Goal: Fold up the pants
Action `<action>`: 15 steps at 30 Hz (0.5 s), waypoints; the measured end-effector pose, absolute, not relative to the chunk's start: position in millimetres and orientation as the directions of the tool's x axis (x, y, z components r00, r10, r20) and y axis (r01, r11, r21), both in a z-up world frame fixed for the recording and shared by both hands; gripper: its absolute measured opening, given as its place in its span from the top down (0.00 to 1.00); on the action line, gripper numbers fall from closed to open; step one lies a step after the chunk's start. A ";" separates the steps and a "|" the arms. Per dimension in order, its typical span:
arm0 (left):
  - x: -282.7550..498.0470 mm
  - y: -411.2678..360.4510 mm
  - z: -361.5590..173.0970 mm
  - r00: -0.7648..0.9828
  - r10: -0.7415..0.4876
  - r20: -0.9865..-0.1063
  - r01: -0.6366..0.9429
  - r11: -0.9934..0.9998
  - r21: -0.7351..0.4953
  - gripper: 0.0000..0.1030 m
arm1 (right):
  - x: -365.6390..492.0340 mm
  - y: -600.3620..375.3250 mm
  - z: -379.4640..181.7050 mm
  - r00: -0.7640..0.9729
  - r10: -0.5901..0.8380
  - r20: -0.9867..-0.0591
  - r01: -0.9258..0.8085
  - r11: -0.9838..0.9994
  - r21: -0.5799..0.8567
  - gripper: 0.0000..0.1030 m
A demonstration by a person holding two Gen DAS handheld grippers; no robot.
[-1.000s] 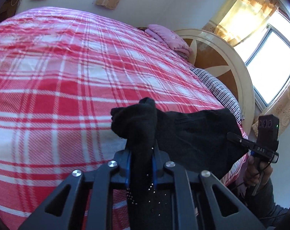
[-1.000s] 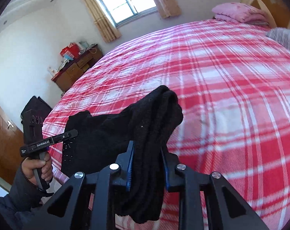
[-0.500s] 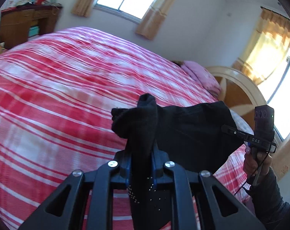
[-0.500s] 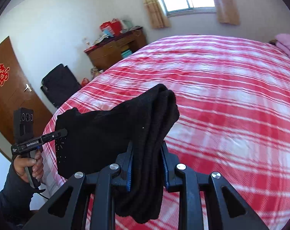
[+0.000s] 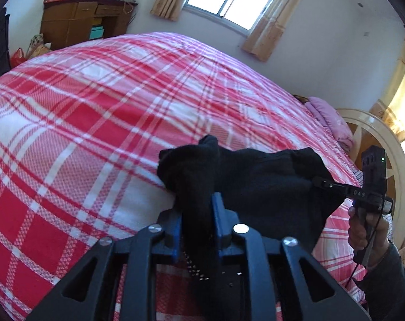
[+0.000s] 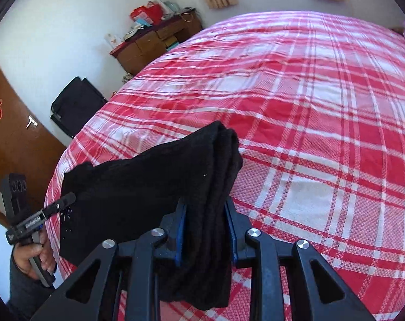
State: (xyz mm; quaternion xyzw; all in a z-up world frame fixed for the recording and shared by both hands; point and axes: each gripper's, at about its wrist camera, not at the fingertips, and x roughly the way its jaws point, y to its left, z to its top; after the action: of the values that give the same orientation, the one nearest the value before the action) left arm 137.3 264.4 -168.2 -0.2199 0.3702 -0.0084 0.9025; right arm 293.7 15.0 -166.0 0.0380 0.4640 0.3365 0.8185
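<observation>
The black pants [image 5: 256,187] hang stretched between my two grippers above the near edge of the bed. My left gripper [image 5: 197,208] is shut on one bunched end of the pants. My right gripper [image 6: 205,214] is shut on the other bunched end [image 6: 215,165]. In the left wrist view the right gripper [image 5: 320,182] shows at the right, held by a hand. In the right wrist view the left gripper [image 6: 68,198] shows at the lower left, also hand-held. The black cloth [image 6: 127,195] spans between them, off the bed.
A red and white plaid bedspread [image 5: 95,112] covers the bed. A pink pillow [image 5: 330,123] lies by the cream headboard [image 5: 389,155]. A wooden dresser [image 6: 154,45], a black suitcase [image 6: 76,104] and a brown door [image 6: 12,139] stand along the walls.
Both grippers have swung with the pants held between them, so the views turn from the headboard toward the dresser and far window. Both grips stay shut on the pants.
</observation>
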 end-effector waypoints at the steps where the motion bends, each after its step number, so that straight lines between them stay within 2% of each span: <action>1: 136.3 265.0 -170.1 0.722 -0.163 -0.673 -0.160 0.906 -0.391 0.56 | 296.9 11.7 -169.4 0.337 0.590 -0.734 -0.496 0.774 0.394 0.64; 2: 135.9 264.9 -172.6 0.721 -0.149 -0.677 -0.167 0.910 -0.379 0.55 | 298.0 9.4 -171.2 0.332 0.588 -0.738 -0.483 0.778 0.402 0.60; 4: 133.0 262.2 -173.7 0.728 -0.137 -0.672 -0.156 0.921 -0.356 0.55 | 299.6 0.9 -176.1 0.342 0.574 -0.744 -0.445 0.796 0.409 0.42; 7: 126.5 258.8 -171.8 0.726 -0.120 -0.677 -0.138 0.939 -0.315 0.52 | 298.1 -12.1 -181.9 0.345 0.593 -0.728 -0.415 0.792 0.448 0.37; 15: 100.3 266.6 -167.9 0.724 -0.102 -0.682 -0.136 0.948 -0.286 0.50 | 289.8 -62.8 -190.9 0.372 0.693 -0.618 -0.338 0.721 0.605 0.37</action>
State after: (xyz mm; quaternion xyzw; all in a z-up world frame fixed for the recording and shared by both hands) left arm 100.3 266.6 -167.9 -0.1604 0.3715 0.0094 0.9144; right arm 289.8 -62.8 -190.9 0.1929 0.4600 0.3197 0.8056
